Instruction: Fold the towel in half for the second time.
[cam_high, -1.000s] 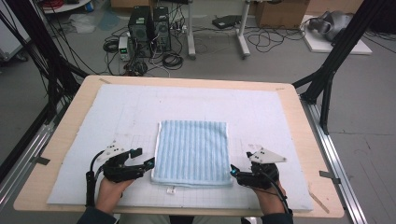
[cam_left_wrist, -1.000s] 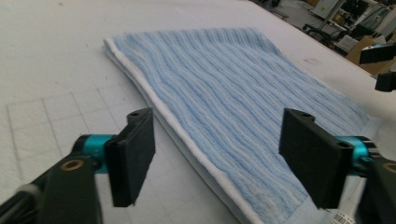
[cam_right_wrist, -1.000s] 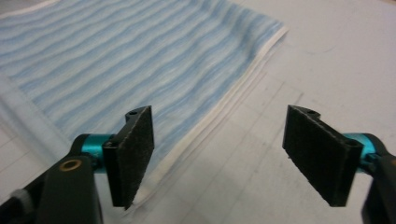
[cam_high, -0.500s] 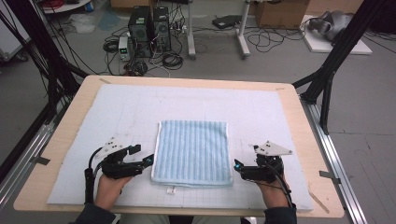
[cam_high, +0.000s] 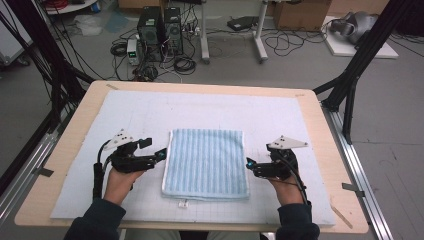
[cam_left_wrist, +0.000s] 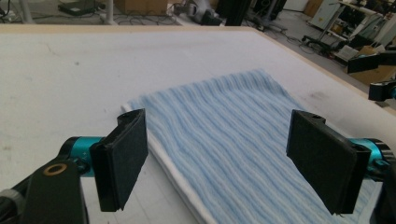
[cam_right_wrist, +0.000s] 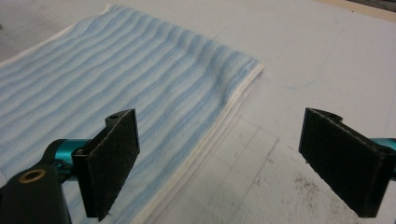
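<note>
Here we hold the left gripper (cam_high: 161, 155) and right gripper (cam_high: 249, 164) released, jaws wide apart, with the folded blue striped towel (cam_high: 206, 161) lying flat between them.

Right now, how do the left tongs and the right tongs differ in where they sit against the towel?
The left tongs sit at the towel's left edge, about mid-length; the right tongs sit at its right edge, slightly nearer the person. In its own view, the left tongs' gap spans mostly towel; the right tongs' gap spans the edge and bare mat. Both are open, holding nothing.
</note>
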